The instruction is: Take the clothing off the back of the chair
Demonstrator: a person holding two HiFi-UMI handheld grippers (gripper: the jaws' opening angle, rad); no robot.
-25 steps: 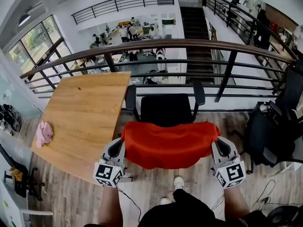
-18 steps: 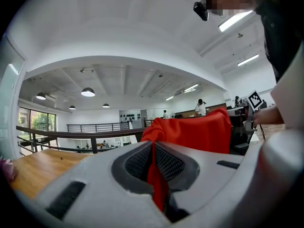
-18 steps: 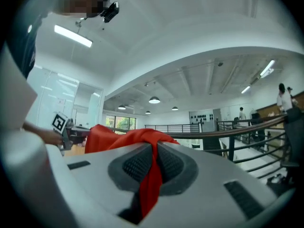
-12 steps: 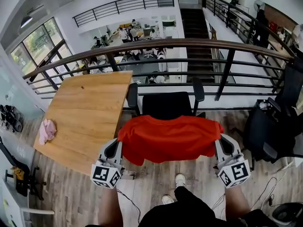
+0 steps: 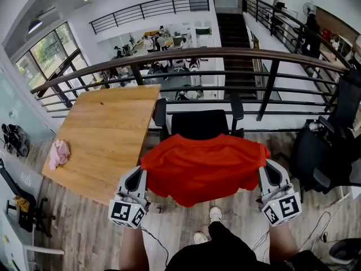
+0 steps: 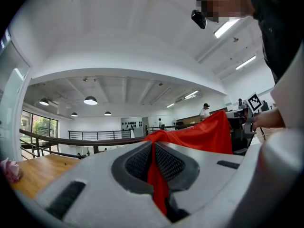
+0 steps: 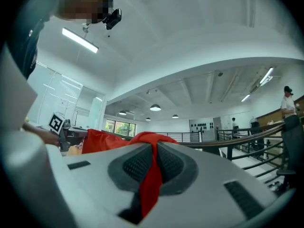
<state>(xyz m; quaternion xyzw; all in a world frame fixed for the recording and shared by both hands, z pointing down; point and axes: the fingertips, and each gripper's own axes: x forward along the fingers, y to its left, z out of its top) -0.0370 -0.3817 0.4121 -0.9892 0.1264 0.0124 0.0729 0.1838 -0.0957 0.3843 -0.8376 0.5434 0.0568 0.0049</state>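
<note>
A crumpled pink cloth (image 5: 58, 153) is seen at the left edge of the rectangular, wood-grained table (image 5: 107, 129). One end of the red clothing (image 5: 203, 165) is clamped in the left hand-held gripper (image 5: 139, 174), a thin fold being pinched between its ribbed dark pads (image 6: 137, 163). The soft, smooth garment is held stretched out over the black chair (image 5: 200, 124), whose back is hidden behind it, and sags in the middle. Its other end is pinched likewise by the right hand-held gripper (image 5: 268, 171), jaws closed on a red fold. A curved railing (image 5: 271, 83) is seen beyond.
</note>
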